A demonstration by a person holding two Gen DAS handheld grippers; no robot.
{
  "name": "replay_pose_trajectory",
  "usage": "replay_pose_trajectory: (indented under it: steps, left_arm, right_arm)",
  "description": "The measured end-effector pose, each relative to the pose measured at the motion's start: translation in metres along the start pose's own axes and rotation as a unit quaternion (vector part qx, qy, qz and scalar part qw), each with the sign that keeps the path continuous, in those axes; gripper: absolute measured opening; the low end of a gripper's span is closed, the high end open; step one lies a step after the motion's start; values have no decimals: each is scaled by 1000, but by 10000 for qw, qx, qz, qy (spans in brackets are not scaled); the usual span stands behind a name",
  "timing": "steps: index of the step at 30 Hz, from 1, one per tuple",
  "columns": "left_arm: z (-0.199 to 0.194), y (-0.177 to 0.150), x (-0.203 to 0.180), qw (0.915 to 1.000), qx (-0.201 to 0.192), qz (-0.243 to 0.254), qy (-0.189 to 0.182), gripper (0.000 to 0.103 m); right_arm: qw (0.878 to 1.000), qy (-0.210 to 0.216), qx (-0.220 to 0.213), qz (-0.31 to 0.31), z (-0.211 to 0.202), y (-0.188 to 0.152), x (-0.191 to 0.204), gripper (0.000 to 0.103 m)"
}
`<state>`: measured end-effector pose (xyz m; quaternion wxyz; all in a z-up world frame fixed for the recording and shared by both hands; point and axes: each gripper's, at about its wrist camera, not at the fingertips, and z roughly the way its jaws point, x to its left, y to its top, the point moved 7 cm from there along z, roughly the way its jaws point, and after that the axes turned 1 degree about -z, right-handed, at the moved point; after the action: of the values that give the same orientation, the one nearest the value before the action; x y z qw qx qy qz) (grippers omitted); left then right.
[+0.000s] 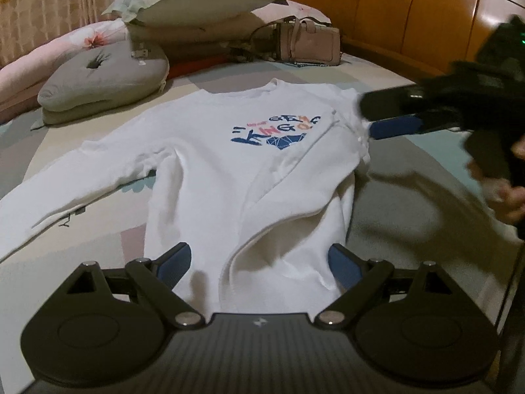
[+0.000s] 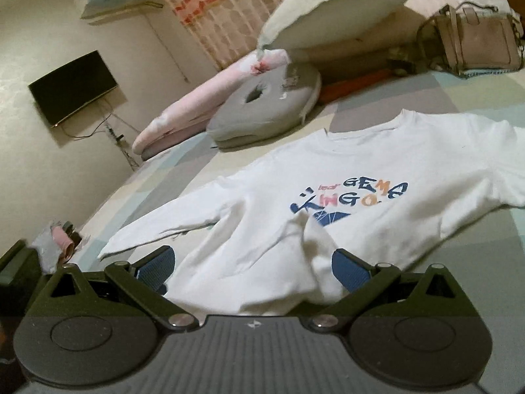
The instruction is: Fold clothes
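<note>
A white long-sleeved sweatshirt (image 1: 229, 170) with a blue and orange print lies face up on the bed. One sleeve is folded across its front, the other lies out flat to the left. My left gripper (image 1: 259, 262) is open over the sweatshirt's bottom hem. My right gripper (image 2: 252, 269) is open above a raised fold of the sweatshirt (image 2: 295, 223). In the left wrist view the right gripper (image 1: 387, 121) reaches in from the right at the sweatshirt's shoulder edge.
A grey round cushion (image 1: 105, 75), a pale pillow (image 1: 190, 0) and a pink rolled quilt (image 1: 49, 52) lie at the bed's head. A beige handbag (image 1: 308, 44) stands by the wooden headboard (image 1: 410, 10). A wall television (image 2: 72, 87) hangs beyond the bed.
</note>
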<state>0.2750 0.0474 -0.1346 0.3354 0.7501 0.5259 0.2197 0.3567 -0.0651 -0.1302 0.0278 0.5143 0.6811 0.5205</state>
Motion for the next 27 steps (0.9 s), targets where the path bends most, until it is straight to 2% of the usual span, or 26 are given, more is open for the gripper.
replay_pose_trajectory:
  steps: [6, 10, 13, 17, 21, 23, 24, 25, 26, 27]
  left_arm:
    - [-1, 2, 4, 10000, -36, -75, -5, 91]
    - [-2, 2, 5, 10000, -37, -89, -23, 91]
    - [-3, 1, 6, 10000, -42, -89, -10, 91]
    - [0, -1, 6, 9999, 7, -103, -18, 91]
    - [2, -3, 8, 9999, 57, -102, 38, 91]
    - [3, -3, 9, 9999, 68, -108, 49, 91]
    - [4, -3, 9, 9999, 79, -110, 53, 91]
    - [5, -4, 10, 9999, 99, -111, 65, 91]
    - [6, -5, 10, 9998, 120, -111, 84, 91]
    - [6, -5, 10, 9998, 133, -108, 100, 91]
  right_arm:
    - [9972, 499, 134, 537, 16, 1, -1, 103]
    - [9951, 825, 199, 499, 12, -1, 13, 103]
    - [9924, 993, 404, 599, 18, -7, 16, 103]
    - [9886, 919, 475, 1092, 35, -12, -5, 103]
    - [9762, 1185, 220, 1801, 38, -19, -23, 101]
    - [9725, 1434, 24, 1834, 36, -17, -20, 99]
    - [9712, 1520, -60, 1834, 37, -16, -20, 95]
    - [9712, 1388, -36, 1937, 41, -20, -28, 90]
    - [9710, 1243, -5, 2045, 46, -24, -35, 72]
    - [9704, 1097, 27, 2152, 50, -28, -43, 42]
